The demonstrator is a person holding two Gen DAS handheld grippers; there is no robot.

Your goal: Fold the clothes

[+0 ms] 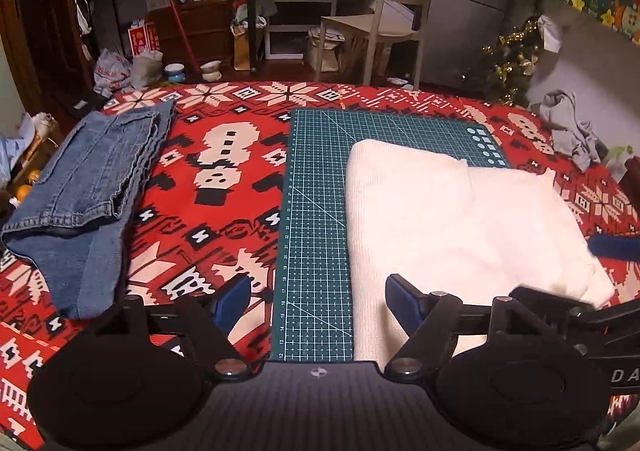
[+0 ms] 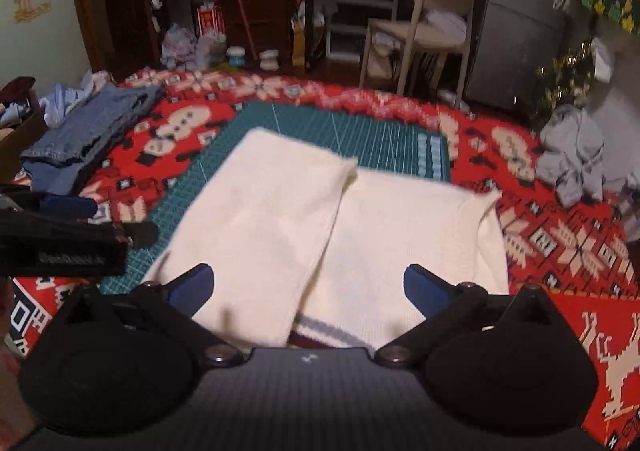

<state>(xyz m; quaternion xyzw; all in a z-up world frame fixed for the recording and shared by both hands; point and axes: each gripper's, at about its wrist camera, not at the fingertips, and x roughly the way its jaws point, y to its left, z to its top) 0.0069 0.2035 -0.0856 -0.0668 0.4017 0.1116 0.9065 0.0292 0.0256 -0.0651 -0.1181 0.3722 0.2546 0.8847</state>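
The white sweater [image 2: 340,235] lies folded on the green cutting mat [image 1: 316,219], toward its right part. The left gripper [image 1: 318,293] and the right gripper [image 2: 308,283] both hang above it with jaws spread wide, holding nothing. Folded jeans [image 1: 88,187] lie well left of the mat.

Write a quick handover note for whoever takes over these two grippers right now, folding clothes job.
Left gripper: open, nothing between the fingers, above the green cutting mat.
Right gripper: open, empty, above the white sweater.
White sweater: lies folded on the mat, both sides turned in to meet at the middle; a striped hem peeks out at the near edge.
Jeans: folded, set aside on the red patterned cloth to the left.
Grey garment: crumpled at the far right, not yet folded.
Left to do: probably finish the sweater, then fold the grey garment.
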